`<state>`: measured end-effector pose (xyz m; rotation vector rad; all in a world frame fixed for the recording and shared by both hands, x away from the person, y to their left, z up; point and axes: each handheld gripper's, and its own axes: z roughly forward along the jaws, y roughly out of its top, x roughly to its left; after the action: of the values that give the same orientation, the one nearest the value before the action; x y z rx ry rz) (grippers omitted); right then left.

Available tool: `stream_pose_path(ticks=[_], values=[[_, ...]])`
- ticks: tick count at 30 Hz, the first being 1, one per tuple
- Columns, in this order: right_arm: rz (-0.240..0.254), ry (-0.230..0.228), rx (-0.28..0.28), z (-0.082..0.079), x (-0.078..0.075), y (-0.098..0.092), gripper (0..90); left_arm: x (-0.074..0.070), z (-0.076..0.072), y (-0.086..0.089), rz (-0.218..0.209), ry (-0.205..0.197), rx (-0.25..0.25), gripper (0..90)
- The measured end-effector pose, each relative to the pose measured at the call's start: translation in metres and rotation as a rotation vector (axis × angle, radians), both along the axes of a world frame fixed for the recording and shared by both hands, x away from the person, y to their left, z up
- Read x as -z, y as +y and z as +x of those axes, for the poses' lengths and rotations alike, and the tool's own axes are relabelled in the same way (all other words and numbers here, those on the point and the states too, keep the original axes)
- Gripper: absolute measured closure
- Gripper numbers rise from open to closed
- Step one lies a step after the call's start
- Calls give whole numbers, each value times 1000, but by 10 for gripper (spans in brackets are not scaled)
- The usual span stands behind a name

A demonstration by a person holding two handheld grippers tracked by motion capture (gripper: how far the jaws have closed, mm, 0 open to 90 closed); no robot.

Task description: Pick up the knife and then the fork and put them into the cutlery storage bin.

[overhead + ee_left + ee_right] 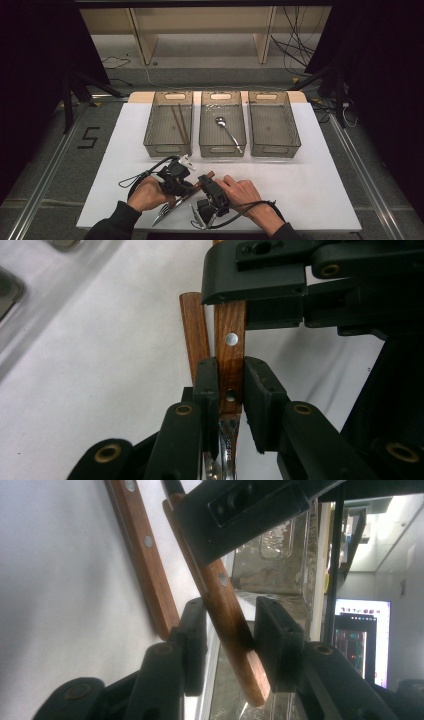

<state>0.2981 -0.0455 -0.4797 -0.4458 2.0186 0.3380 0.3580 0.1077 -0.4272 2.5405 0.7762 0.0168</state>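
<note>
In the high view, the hands and the left gripper (176, 179) are covering most of the two wooden-handled utensils (172, 207); whether the metal ends are forks or knives is too small to tell. In the left gripper view, the held handle (230, 347) is running under the right gripper (280, 300). In the right gripper view, the second handle (145, 555) is leaving the top edge.

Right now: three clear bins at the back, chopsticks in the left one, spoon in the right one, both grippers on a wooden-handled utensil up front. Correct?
One slip: the spoon lies in the middle bin, not the right bin, as the high view shows. The rest stands: chopsticks in the left bin, both grippers at the wooden-handled utensil.
</note>
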Motion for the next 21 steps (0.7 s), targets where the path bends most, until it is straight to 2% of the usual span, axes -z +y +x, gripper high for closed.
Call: stream_pose_path(ticks=[10,16,21], values=[[-27,-26,-38,-4,-2,-3,746,-9,-1,2,-7,16,13,767],[-61,-23,-52,-6,-3,-4,789,-13,0,5,-28,32,8,765],[-48,-17,-60,-6,-6,-6,807,-15,2,8,-68,39,-7,756]])
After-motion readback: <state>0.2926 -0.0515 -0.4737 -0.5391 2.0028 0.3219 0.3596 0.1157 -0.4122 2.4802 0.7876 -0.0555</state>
